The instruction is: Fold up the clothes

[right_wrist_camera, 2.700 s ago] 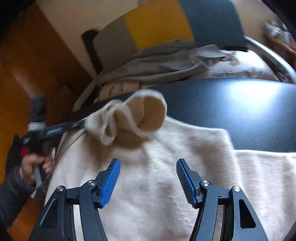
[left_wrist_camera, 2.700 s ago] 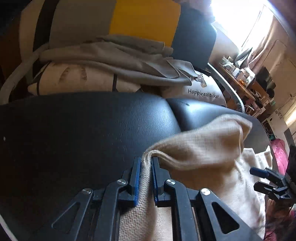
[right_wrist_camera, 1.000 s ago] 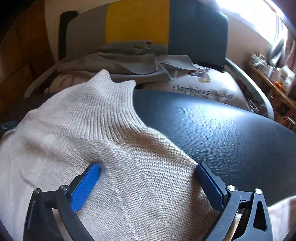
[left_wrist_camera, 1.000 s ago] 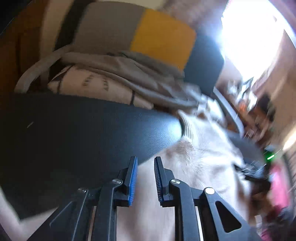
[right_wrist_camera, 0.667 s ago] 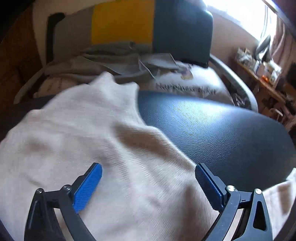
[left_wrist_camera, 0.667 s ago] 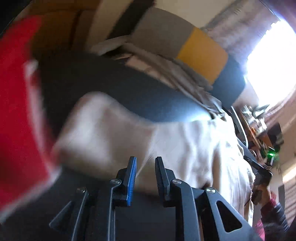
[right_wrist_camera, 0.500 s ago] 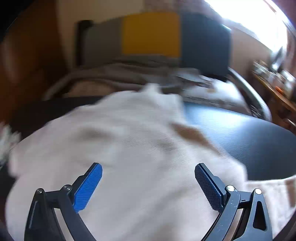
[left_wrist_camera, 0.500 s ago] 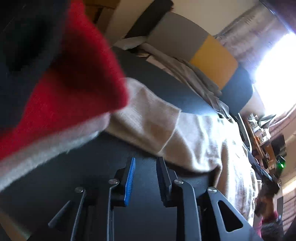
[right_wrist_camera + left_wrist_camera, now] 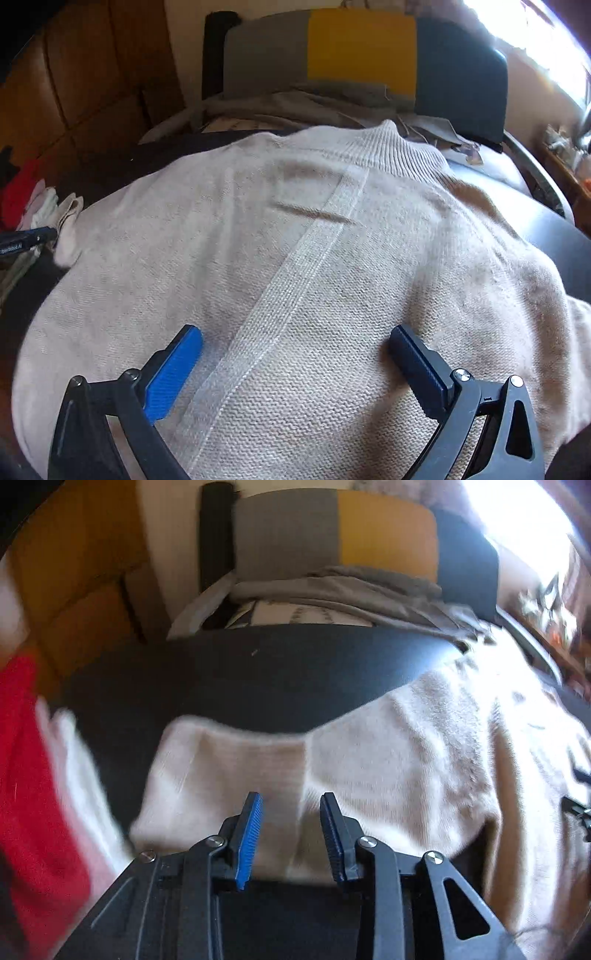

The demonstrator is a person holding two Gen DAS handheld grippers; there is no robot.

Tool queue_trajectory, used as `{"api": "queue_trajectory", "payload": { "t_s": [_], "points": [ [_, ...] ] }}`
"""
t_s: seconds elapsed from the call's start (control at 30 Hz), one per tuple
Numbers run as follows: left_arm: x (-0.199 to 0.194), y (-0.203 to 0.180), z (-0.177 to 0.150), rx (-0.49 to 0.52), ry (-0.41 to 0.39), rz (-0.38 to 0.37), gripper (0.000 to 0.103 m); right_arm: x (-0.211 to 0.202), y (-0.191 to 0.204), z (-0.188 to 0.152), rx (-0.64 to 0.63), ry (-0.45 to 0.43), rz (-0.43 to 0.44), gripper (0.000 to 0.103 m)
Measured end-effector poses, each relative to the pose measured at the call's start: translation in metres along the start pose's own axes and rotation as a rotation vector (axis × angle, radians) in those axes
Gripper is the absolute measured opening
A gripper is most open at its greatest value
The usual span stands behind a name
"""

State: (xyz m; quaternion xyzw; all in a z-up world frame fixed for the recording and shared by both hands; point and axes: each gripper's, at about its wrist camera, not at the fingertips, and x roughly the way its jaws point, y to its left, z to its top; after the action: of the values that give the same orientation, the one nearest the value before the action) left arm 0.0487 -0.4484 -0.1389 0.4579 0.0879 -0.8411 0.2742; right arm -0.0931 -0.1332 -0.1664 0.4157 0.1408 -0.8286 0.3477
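Sweater (image 9: 295,258) beneath open right tool (image 9: 295,354).

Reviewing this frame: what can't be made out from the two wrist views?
- Left wrist view: the red garment at the left edge is blurred and cut off.
- Left wrist view: the shelf clutter is washed out by window glare.
- Right wrist view: the beige sweater runs past the bottom edge, hem unseen.

A black, smooth leather-like desk (image 9: 258,672) carries a beige knitted sweater (image 9: 314,258) spread flat, one sleeve (image 9: 229,768) stretched sideways across the dark surface
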Motion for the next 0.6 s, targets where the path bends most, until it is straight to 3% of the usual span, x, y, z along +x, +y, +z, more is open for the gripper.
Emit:
{"api": "queue_trajectory", "payload": {
  "t_s": [0.1, 0.13, 0.17, 0.2, 0.27, 0.4, 0.53, 0.6],
  "points": [
    [0.026, 0.000, 0.012, 0.011, 0.072, 0.107, 0.036, 0.000, -0.001, -0.002, 0.002, -0.003, 0.005, 0.103],
    [0.030, 0.005, 0.014, -0.014, 0.081, 0.133, 0.033, -0.001, -0.002, -0.003, 0.006, -0.006, 0.010, 0.103],
    [0.029, 0.011, 0.014, -0.060, 0.085, 0.136, 0.024, -0.001, -0.003, -0.003, 0.009, -0.008, 0.014, 0.103],
    [0.026, 0.021, 0.013, -0.128, 0.086, 0.119, 0.013, -0.002, -0.003, -0.003, 0.011, -0.010, 0.019, 0.103],
    [0.015, 0.036, 0.008, -0.211, 0.051, 0.093, 0.010, -0.002, -0.005, -0.003, 0.016, -0.015, 0.028, 0.103],
    [-0.034, 0.065, -0.018, -0.328, -0.016, 0.034, 0.008, -0.004, -0.009, -0.005, 0.032, -0.025, 0.052, 0.103],
    [-0.071, 0.085, -0.057, -0.420, -0.025, -0.015, 0.008, -0.007, -0.011, -0.006, 0.043, -0.032, 0.066, 0.103],
    [-0.087, 0.099, -0.073, -0.467, -0.046, 0.002, 0.008, -0.008, -0.011, -0.006, 0.044, -0.033, 0.069, 0.103]
  ]
}}
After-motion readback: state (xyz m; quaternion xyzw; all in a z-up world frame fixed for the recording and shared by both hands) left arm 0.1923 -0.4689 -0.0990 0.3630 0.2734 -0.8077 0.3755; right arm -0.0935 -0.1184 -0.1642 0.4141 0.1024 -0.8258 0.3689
